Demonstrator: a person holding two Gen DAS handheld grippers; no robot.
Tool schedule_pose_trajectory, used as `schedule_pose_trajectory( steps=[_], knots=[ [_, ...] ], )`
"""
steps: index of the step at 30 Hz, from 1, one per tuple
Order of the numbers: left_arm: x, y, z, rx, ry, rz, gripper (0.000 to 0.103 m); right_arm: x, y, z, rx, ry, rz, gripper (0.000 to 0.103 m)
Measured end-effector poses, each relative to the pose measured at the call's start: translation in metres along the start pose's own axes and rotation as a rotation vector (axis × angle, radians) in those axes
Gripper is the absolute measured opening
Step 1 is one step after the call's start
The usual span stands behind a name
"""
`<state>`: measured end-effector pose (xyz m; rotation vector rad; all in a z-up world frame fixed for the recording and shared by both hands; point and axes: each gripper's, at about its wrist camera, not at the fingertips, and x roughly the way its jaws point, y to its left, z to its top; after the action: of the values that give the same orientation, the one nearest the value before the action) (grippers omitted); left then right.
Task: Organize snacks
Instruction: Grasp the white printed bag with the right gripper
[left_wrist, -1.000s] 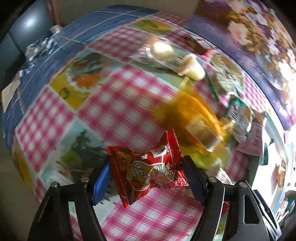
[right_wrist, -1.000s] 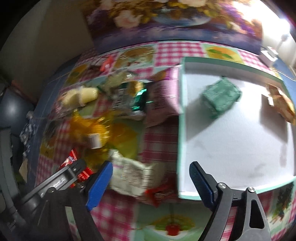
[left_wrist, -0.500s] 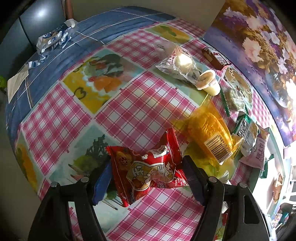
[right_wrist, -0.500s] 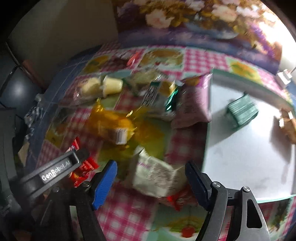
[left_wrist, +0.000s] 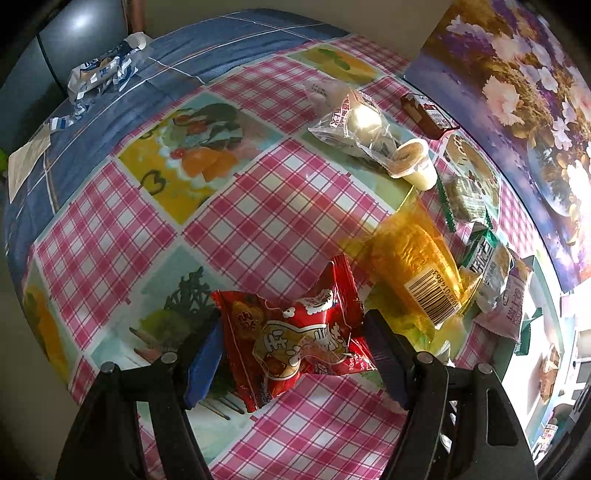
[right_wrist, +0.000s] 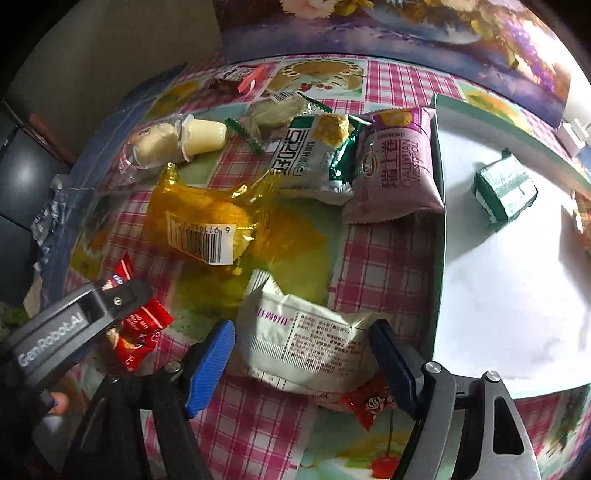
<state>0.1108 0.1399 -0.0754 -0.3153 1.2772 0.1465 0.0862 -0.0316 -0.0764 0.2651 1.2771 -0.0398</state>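
Note:
My left gripper (left_wrist: 291, 350) is shut on a red snack packet (left_wrist: 295, 336) and holds it just above the checked tablecloth; it also shows in the right wrist view (right_wrist: 136, 325). My right gripper (right_wrist: 301, 354) is open, its jaws either side of a white snack packet (right_wrist: 299, 343) lying on the cloth. A small red packet (right_wrist: 365, 402) lies under that white one. A white tray (right_wrist: 517, 295) to the right holds a green box (right_wrist: 504, 192).
A pile of snacks lies on the cloth: an orange packet (right_wrist: 195, 221), a green-white packet (right_wrist: 314, 155), a purple packet (right_wrist: 399, 170), a jelly cup (right_wrist: 203, 136), a brown bar (left_wrist: 424, 114). A blue-white wrapper (left_wrist: 103, 70) lies at the far table edge.
My right gripper has moved forward and down until its open jaws straddle the white packet. My left gripper keeps the red packet and has drawn back a little from the pile.

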Motion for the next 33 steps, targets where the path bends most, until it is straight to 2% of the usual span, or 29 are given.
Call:
schedule_pose_trajectory(
  steps=[5,9,12,16,19,25,33],
  knots=[
    [0.001,-0.001,0.0,0.004,0.004,-0.004,0.076,0.009,0.011,0.002,-0.035,0.002,-0.045,0.08],
    [0.003,-0.002,-0.001,0.007,0.002,-0.005,0.076,0.011,0.021,-0.002,-0.059,-0.005,-0.075,0.073],
    [-0.002,-0.002,0.0,0.012,-0.017,-0.01,0.076,0.003,0.023,-0.003,-0.057,-0.028,-0.06,0.063],
    [-0.01,-0.006,0.002,0.025,-0.043,-0.009,0.076,-0.003,0.021,-0.002,-0.045,-0.028,-0.026,0.059],
    [-0.017,-0.008,0.003,0.033,-0.064,-0.006,0.076,-0.013,0.019,0.0,-0.021,-0.046,0.029,0.058],
    [-0.029,-0.012,0.005,0.053,-0.106,0.002,0.076,-0.039,0.015,0.006,-0.003,-0.12,0.082,0.057],
    [-0.044,-0.035,-0.001,0.126,-0.149,0.005,0.076,-0.058,-0.017,0.016,0.086,-0.162,0.131,0.054]
  ],
)
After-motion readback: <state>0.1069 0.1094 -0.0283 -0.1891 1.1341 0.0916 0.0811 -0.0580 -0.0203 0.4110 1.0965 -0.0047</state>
